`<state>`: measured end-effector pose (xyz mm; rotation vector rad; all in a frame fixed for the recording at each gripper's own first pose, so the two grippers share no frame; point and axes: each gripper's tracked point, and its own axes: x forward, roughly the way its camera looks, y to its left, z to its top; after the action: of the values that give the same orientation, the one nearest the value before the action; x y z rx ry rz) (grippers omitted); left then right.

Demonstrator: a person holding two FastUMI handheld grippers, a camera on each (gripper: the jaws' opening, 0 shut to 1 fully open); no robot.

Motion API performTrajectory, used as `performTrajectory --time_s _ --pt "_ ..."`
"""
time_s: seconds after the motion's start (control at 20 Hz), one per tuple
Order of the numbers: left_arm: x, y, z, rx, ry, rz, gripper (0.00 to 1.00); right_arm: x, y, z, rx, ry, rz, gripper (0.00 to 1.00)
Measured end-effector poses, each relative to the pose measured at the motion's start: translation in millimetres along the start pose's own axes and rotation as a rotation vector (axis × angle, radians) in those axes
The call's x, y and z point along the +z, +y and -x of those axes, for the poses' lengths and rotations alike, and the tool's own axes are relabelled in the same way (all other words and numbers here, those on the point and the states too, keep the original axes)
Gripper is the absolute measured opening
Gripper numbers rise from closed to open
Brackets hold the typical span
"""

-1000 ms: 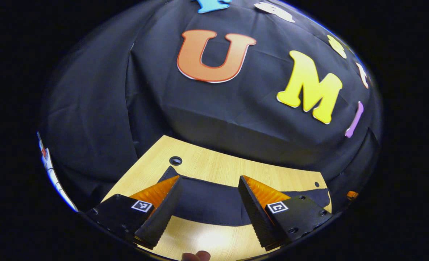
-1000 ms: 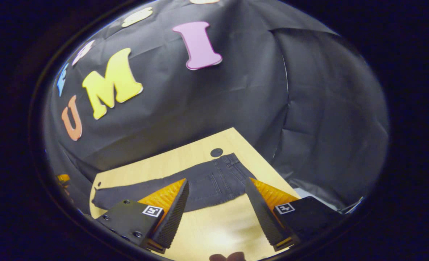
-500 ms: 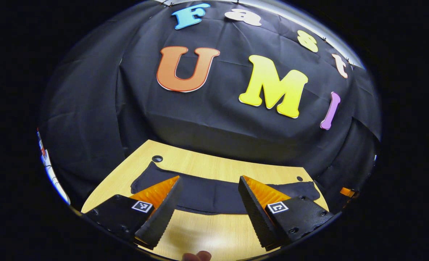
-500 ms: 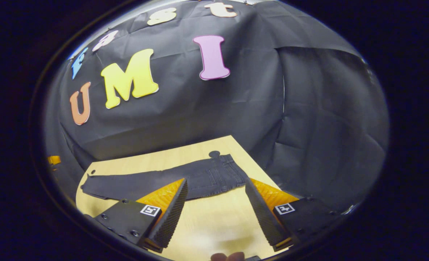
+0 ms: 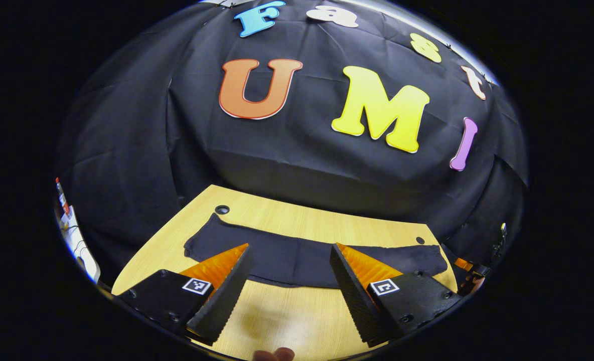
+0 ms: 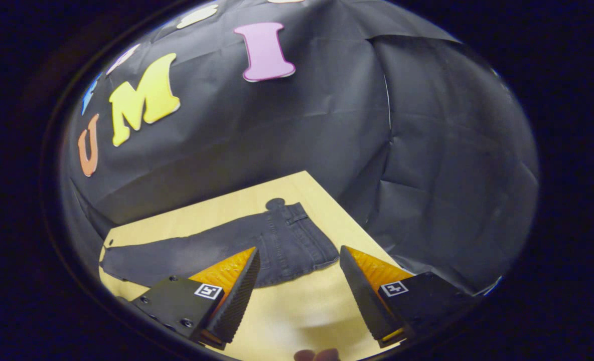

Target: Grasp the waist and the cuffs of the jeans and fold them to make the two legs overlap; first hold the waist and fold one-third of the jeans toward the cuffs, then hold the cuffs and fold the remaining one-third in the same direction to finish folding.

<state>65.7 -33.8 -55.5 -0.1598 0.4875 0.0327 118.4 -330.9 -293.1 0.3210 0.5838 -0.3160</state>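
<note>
In the left gripper view, the left gripper (image 5: pixel 289 281) sits at the bottom of the frame with its two fingers spread wide and nothing between them but bare wood. The dark jeans (image 5: pixel 297 258) lie flat across the light wooden table (image 5: pixel 297 228), stretched from the middle left to the lower right of the frame, just beyond the fingertips; the fingertips overlap the near edge of the fabric in the picture, though whether they touch it cannot be told. A small round hole (image 5: pixel 221 209) in the tabletop sits just above the jeans' left end.

In the right gripper view, the right gripper (image 6: pixel 299 281) is likewise at the bottom of the frame, jaws held apart and empty. The jeans (image 6: pixel 196 253) run from the lower left toward the centre, legs lying one over the other, with the waist (image 6: pixel 309 235) and its belt loops at the right end, just above the gap between the fingers. The cuffs (image 6: pixel 107 261) lie at the far lower left, near the table (image 6: pixel 287 321) edge.
</note>
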Motion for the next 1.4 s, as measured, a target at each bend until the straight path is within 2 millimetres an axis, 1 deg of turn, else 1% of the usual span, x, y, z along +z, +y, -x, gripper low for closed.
performTrajectory --time_s 0.15,0.25,0.35,0.4,0.45,0.5,0.55,0.6,0.65,0.75,0.8,0.85,0.9,0.95,1.0,1.05,1.1,1.2,1.25,1.3,1.4 --pt "-5.4 7.3 3.6 0.037 0.019 0.009 0.99 -7.3 -10.1 -48.2 -0.008 0.036 -0.019 0.98" --pt "-9.2 11.8 3.3 0.058 0.033 0.016 0.99 -14.0 -13.3 -70.4 -0.015 0.059 -0.013 0.98" --pt "-11.4 14.9 3.9 0.073 0.049 0.023 0.99 -20.3 -16.4 -85.7 -0.021 0.077 -0.006 0.98" --pt "-14.1 17.5 4.0 0.078 0.055 0.026 0.99 -28.6 -18.0 -93.9 -0.017 0.103 -0.015 0.98" --pt "-15.2 18.3 3.7 0.081 0.056 0.030 0.99 -32.7 -17.3 -94.9 0.002 0.120 -0.045 0.93" --pt "-17.1 20.2 3.2 0.082 0.061 0.038 0.99 -28.9 -17.7 -98.4 0.005 0.104 -0.073 0.94" --pt "-20.1 21.6 3.1 0.082 0.067 0.048 0.99 -33.7 -17.7 -98.4 0.003 0.115 -0.062 0.92" --pt "-21.8 22.1 3.2 0.081 0.073 0.056 0.99 -33.9 -16.2 -96.7 0.008 0.111 -0.060 0.97" --pt "-23.6 23.1 2.3 0.080 0.077 0.064 0.99 -36.0 -8.6 -94.9 0.022 0.123 -0.081 0.92" --pt "-26.7 25.0 1.4 0.074 0.084 0.083 0.99 -34.5 -2.3 -96.4 0.022 0.121 -0.123 0.71" --pt "-26.4 25.5 3.2 0.070 0.084 0.094 0.99 -36.2 -2.8 -95.9 0.014 0.124 -0.132 0.65" --pt "-25.6 27.2 4.4 0.068 0.080 0.098 0.99 -32.9 -3.8 -92.1 0.002 0.114 -0.126 0.58" --pt "-25.1 30.5 5.7 0.068 0.075 0.097 0.99 -37.4 -3.5 -95.1 0.000 0.123 -0.107 0.44" --pt "-22.7 35.1 9.0 0.073 0.068 0.094 0.99 -35.7 -3.3 -94.3 -0.022 0.139 -0.078 0.30" --pt "-21.8 39.6 11.4 0.076 0.062 0.092 0.99 -32.1 -2.6 -89.3 -0.029 0.151 -0.049 0.17" --pt "-21.9 46.2 12.5 0.081 0.057 0.097 0.99 -23.9 -1.5 -87.9 -0.034 0.135 -0.058 0.17" --pt "-20.4 50.4 16.2 0.084 0.050 0.107 0.99 -20.1 1.7 -78.9 -0.039 0.147 -0.062 0.02" --pt "-20.8 58.5 18.2 0.087 0.039 0.129 0.99 -8.7 7.1 -67.0 -0.038 0.135 -0.064 0.02" --pt "-21.2 61.4 17.9 0.091 0.033 0.134 0.99 -0.9 11.8 -56.7 -0.033 0.126 -0.057 0.01" --pt "-21.5 67.9 20.0 0.090 0.027 0.136 0.99 6.9 18.3 -45.1 -0.025 0.112 -0.046 0.01" --pt "-25.5 78.6 26.8 0.085 0.018 0.140 0.99 24.3 40.4 -20.1 0.000 0.080 -0.016 0.01"
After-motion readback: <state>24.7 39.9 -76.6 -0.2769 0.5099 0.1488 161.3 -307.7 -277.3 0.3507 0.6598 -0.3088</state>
